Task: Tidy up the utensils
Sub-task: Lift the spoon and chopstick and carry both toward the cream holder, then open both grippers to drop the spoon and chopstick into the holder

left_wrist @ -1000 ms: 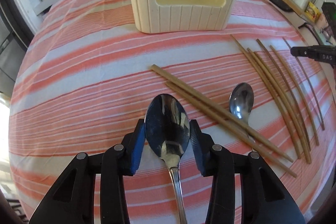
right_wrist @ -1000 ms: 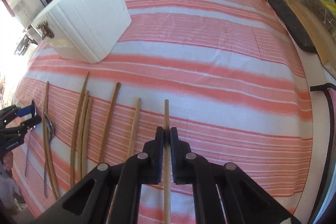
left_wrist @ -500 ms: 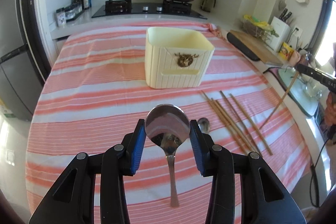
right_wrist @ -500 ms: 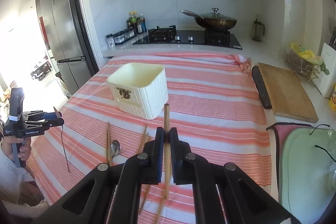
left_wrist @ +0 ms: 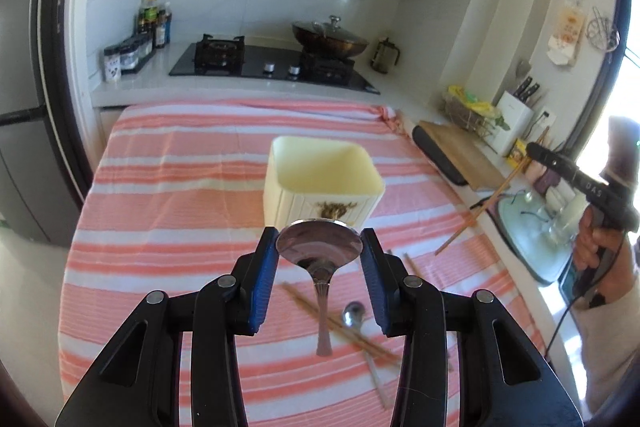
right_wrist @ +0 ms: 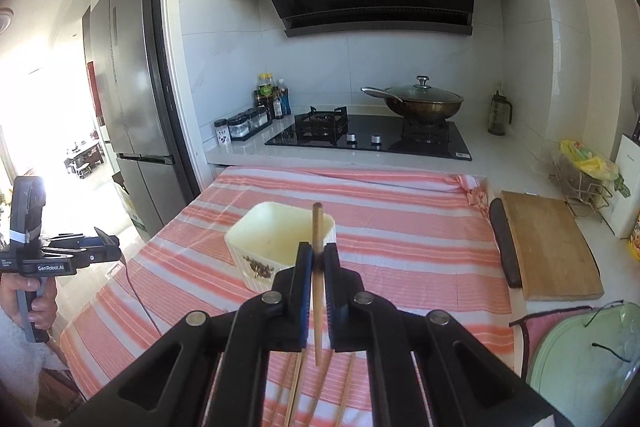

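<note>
left gripper (left_wrist: 319,259) clamps spoon (left_wrist: 320,251) — right gripper (right_wrist: 317,269) clamps chopstick (right_wrist: 317,267).

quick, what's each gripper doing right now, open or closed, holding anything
Left gripper: jaws closed on a spoon by its bowl, lifted off the table.
Right gripper: jaws closed on a single chopstick, lifted off the table.

Left gripper (left_wrist: 320,259) raised, jaws pinching a spoon's bowl; right gripper (right_wrist: 318,267) aloft, jaws clamped on one chopstick.
</note>
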A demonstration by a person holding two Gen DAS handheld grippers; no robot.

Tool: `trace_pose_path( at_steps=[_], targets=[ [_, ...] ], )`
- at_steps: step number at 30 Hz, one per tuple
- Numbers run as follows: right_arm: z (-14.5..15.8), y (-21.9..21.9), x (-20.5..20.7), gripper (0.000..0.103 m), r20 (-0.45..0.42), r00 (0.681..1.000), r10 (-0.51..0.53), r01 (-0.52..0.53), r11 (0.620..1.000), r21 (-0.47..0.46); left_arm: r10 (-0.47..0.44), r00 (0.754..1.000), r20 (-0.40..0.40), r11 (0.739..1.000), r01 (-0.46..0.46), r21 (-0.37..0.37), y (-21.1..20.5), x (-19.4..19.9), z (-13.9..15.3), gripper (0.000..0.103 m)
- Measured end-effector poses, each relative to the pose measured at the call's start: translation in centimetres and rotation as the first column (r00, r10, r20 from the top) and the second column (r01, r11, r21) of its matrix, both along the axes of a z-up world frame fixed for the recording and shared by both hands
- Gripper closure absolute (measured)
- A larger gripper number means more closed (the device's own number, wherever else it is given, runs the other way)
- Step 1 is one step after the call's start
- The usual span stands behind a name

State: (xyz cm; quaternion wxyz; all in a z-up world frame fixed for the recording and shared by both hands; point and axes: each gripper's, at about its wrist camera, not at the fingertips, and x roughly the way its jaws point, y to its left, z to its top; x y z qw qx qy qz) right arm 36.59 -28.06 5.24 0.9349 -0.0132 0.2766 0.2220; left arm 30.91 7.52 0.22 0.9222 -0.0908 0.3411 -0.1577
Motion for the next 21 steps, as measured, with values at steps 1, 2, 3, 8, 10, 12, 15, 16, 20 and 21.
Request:
trace_pose_path(
  at_steps=[1,2,3,8,10,12,15,16,20,21],
  targets=[
    [0.7,0.4,0.7,0.097,0.010,1.000,0.004,-0.004,1.000,0.006,0.002,1.000,0.019,1.000,-0.001,-0.008,0.0,0.7,1.2,0.061],
    [1.4,0.8,1.2,0.097,0.023,1.000,0.006,-0.006,1.000,0.012,0.009,0.999,0.042,1.000,-0.008,-0.011,-0.1,1.4,2.5,0.061],
    [2.3,1.3,1.8,0.097,0.043,0.999,0.006,-0.007,1.000,0.018,0.022,0.997,0.069,1.000,-0.021,-0.009,-0.2,2.2,3.7,0.061],
    [5.0,4.1,4.5,0.097,0.147,0.989,0.004,-0.011,0.999,0.048,0.121,0.976,0.181,0.993,-0.121,-0.010,-1.2,7.0,7.0,0.061],
    [4.9,5.3,5.9,0.097,0.171,0.985,0.005,-0.014,0.999,0.047,0.155,0.972,0.179,0.988,-0.152,-0.028,-1.4,9.4,6.5,0.061],
    [3.7,6.5,7.8,0.097,0.149,0.989,0.005,-0.012,0.999,0.045,0.171,0.974,0.145,0.985,-0.169,-0.027,-2.0,12.0,5.0,0.061],
    [0.8,7.8,10.7,0.097,0.066,0.998,0.005,-0.007,1.000,0.030,0.169,0.984,0.063,0.985,-0.170,0.015,-3.0,15.5,2.1,0.061],
    [-0.3,8.2,11.5,0.097,0.036,0.999,0.008,-0.008,1.000,0.021,0.161,0.986,0.028,0.986,-0.162,0.030,-3.3,16.5,1.0,0.062],
    [-5.0,8.9,15.1,0.097,-0.159,0.987,0.016,-0.014,1.000,0.015,0.120,0.985,-0.123,0.991,-0.112,0.077,-4.2,19.2,-3.5,0.061],
    [-6.0,9.0,15.9,0.097,-0.196,0.981,0.012,-0.009,1.000,0.016,0.118,0.982,-0.149,0.991,-0.107,0.086,-4.4,19.7,-4.5,0.061]
  ],
)
